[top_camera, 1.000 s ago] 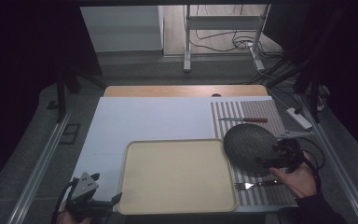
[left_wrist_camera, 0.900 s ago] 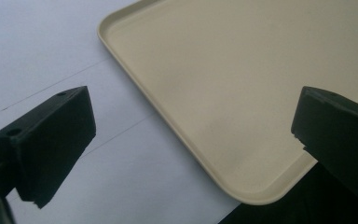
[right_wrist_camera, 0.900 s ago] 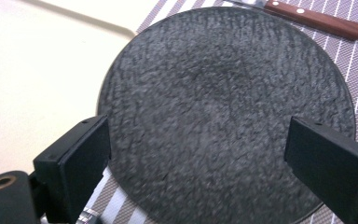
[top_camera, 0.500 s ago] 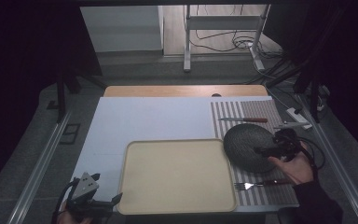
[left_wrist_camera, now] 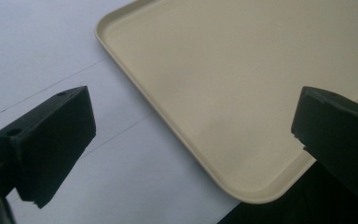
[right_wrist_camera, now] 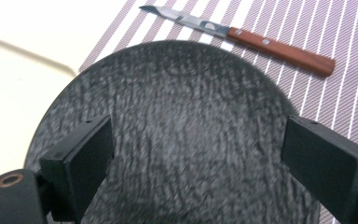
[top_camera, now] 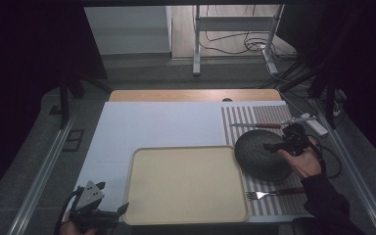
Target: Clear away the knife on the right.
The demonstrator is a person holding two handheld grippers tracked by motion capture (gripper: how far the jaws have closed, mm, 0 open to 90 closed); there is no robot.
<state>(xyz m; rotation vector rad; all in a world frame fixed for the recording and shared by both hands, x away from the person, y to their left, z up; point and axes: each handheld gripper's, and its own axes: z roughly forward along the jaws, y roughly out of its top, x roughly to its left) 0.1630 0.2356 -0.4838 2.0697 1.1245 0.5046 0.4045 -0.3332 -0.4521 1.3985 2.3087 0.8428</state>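
Note:
A cream tray lies at the table's front middle, on a white sheet. To its right a dark speckled plate rests on a striped placemat. My right gripper hovers over the plate's right side, open, jaws spread wide above the plate with nothing between them. A wooden-handled knife lies beyond the plate; in the high view the knife sits behind it. A fork lies in front. My left gripper stays open at the tray's front left corner.
A white remote-like object lies past the placemat's right edge. The wooden table edge runs along the back. Metal rails flank both sides, and cables lie on the floor behind.
My right gripper has moved away from the fork, back over the plate's right side. The left gripper has not moved.

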